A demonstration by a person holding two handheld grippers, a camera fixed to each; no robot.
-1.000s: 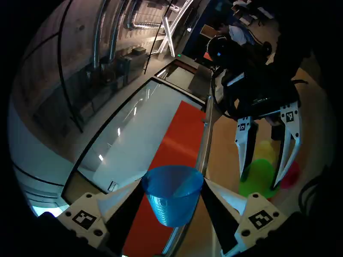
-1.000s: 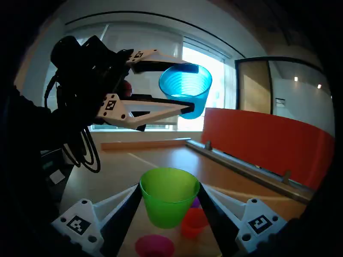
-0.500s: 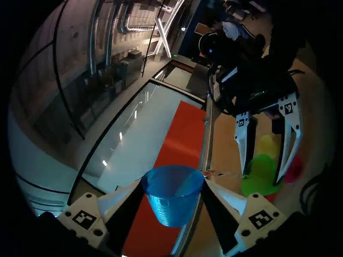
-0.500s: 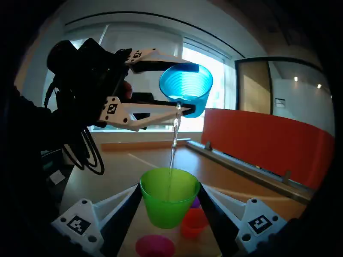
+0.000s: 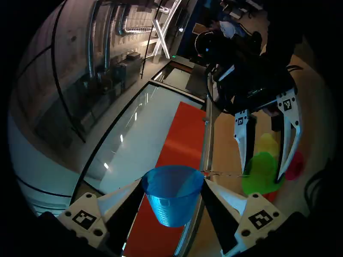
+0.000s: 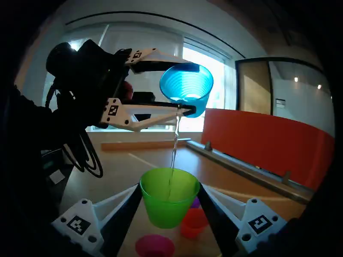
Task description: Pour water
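Left gripper [image 5: 173,185] clamps tilted blue cup [image 6: 186,88]; thin water stream [image 6: 174,141] falls from its rim into green cup [image 6: 168,207], clamped upright in right gripper [image 6: 169,187]

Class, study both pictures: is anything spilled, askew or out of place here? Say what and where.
Nothing stands out. The blue cup in the left claw is tipped to pour, and its thin stream of water falls into the green cup in the right claw. No spill shows.
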